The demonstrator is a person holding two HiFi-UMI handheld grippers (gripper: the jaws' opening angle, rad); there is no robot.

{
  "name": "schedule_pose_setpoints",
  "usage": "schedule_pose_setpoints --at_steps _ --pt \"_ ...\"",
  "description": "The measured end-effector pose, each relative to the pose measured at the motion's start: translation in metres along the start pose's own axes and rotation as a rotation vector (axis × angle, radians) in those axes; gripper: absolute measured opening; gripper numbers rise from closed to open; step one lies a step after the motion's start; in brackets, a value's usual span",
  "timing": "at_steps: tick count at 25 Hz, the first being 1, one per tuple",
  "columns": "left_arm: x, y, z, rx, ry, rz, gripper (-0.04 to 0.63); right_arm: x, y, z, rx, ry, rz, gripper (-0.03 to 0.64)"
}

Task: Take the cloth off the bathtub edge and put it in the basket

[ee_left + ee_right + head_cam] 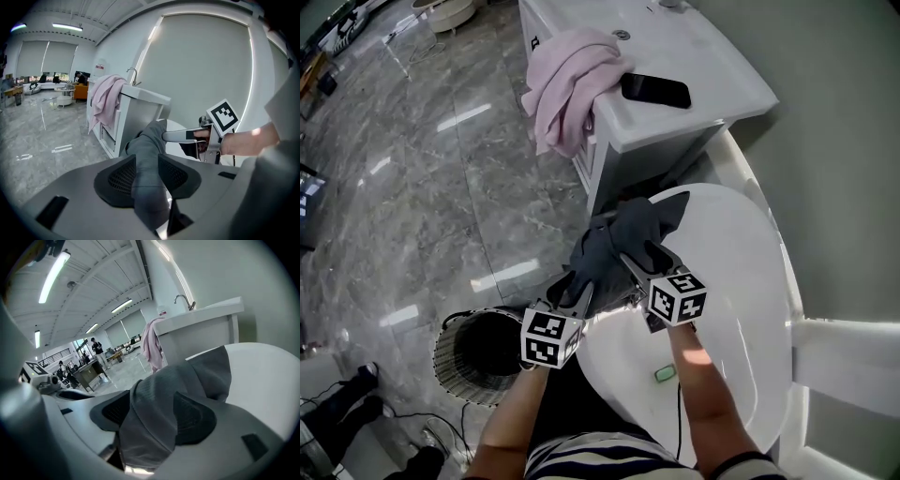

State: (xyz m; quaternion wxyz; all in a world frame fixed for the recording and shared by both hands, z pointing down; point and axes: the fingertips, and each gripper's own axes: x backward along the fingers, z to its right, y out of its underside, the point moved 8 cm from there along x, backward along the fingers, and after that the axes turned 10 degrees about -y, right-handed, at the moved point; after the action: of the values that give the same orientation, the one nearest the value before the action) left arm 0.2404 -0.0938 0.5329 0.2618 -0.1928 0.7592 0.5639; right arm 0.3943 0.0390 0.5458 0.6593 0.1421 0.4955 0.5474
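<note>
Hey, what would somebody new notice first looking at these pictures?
A dark grey cloth heaped on the white bathtub rim, lying between the jaws of both the left gripper and right gripper. Behind it, a pink towel spills over the vanity edge beside a black phone; a round wicker basket stands on the marble floor at lower left.

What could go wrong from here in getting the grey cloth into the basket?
1. The grey cloth lies between the open jaws of the left gripper and right gripper, unclamped; lifting now might drop it into the bathtub.
2. The basket sits low on the floor; a trailing end could miss it.
</note>
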Motion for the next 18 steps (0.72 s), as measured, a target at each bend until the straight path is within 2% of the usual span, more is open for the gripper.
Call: schedule_pose_setpoints --at_steps 10,18 --pt "-0.025 0.004 0.003 -0.002 0.016 -0.035 0.19 -0.015 -0.005 0.028 -0.136 0.042 0.047 0.332" --pt "-0.033 0.009 0.005 0.015 0.041 -0.065 0.204 -0.029 -0.005 0.032 -0.239 -0.032 0.045 0.351"
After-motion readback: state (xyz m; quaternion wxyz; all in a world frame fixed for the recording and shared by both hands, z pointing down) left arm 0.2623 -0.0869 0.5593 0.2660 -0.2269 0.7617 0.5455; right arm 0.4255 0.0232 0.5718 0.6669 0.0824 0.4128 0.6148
